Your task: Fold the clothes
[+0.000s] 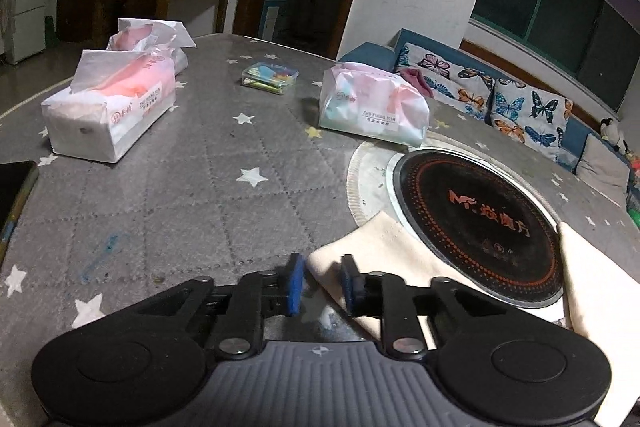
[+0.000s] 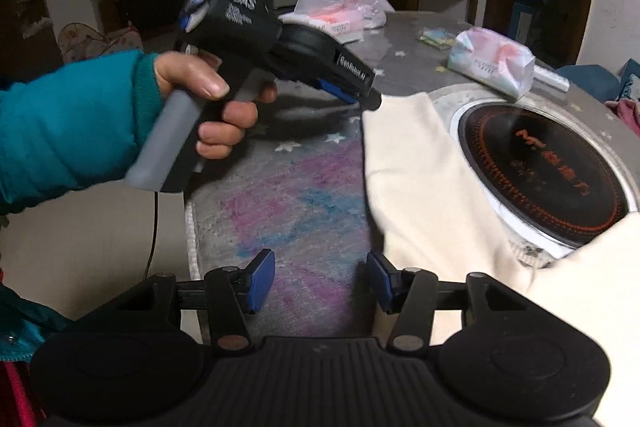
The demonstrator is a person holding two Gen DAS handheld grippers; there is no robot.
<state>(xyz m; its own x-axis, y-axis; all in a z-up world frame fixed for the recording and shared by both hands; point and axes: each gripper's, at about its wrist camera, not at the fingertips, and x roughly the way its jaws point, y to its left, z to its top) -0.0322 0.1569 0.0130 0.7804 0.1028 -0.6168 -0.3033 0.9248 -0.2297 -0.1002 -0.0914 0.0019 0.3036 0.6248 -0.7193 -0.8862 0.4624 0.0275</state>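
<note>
Here, the cream garment [image 2: 424, 183] was laid on the star-printed table cover [image 1: 192, 187], draped around the near side of the round black cooktop [image 1: 476, 223] set into the table; one sleeve-like part ran along the cooktop's left edge and another lay at its right. This spread-out placement was judged to suit folding — edges and corners were left exposed for picking up.

The left gripper [image 1: 320, 285] was held at the garment's far corner, on the cooktop's left side. Its blue pads [image 1: 295, 283] were seen standing a narrow gap apart, with the cloth edge lying just by the right-hand pad. Whether cloth was actually pinched could not be told from the frames; no fabric was visibly lifted. The downward tilt of the tool was judged to be chosen so that the thin edge could be scooped off the cover.

The right gripper [image 2: 320, 281] was held nearer the person than the cooktop, at the garment's near-left edge. Its fingers were wide apart and nothing was clamped — the right-hand pad was just beside the cloth. It was judged to be waiting so that both corners could be taken together.

The left hand [image 2: 208, 103], in a teal sleeve [image 2: 72, 131], was wrapped around the tool's grey grip.
</note>
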